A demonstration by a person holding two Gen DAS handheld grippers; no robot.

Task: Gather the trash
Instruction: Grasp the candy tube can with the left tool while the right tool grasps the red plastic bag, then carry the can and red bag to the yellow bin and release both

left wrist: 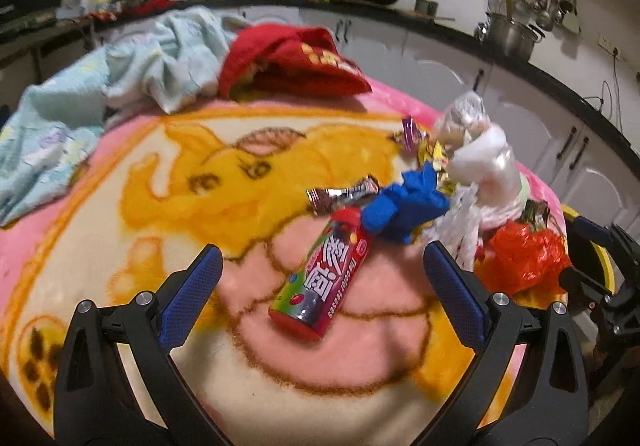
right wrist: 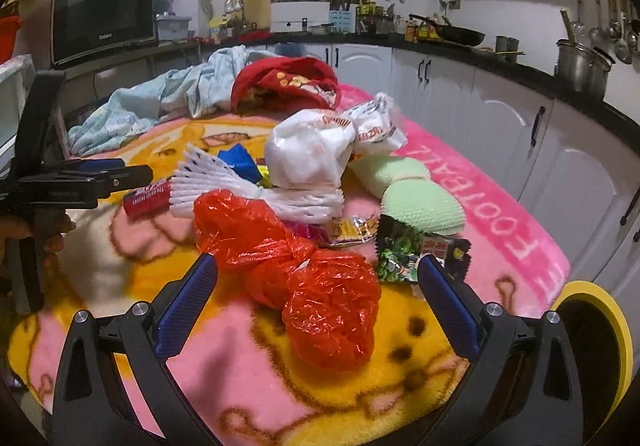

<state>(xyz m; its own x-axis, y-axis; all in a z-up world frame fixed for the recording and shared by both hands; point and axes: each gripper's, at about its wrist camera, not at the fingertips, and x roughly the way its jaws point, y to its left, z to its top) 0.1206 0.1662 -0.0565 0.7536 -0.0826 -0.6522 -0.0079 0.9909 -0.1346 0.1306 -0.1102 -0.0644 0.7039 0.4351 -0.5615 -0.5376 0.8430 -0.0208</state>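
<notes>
A pile of trash lies on a pink and yellow cartoon blanket (left wrist: 200, 173). In the left wrist view a red candy tube (left wrist: 320, 276) lies just ahead of my open left gripper (left wrist: 322, 266), between its spread fingers and untouched. Behind the tube sit a blue crumpled wrapper (left wrist: 404, 205), a silver wrapper (left wrist: 344, 193) and white plastic bags (left wrist: 488, 165). In the right wrist view a red plastic bag (right wrist: 308, 282) lies between the fingers of my open right gripper (right wrist: 318, 274). White foam netting (right wrist: 256, 185), a white bag (right wrist: 312, 153) and green foam (right wrist: 420, 201) lie beyond it.
A red cloth (right wrist: 288, 85) and a pale blue cloth (right wrist: 160, 105) are heaped at the blanket's far end. A yellow-rimmed bin (right wrist: 600, 334) stands at the right edge. Snack packets (right wrist: 404, 254) lie by the right finger. Kitchen counters with pots (right wrist: 580, 61) surround the table.
</notes>
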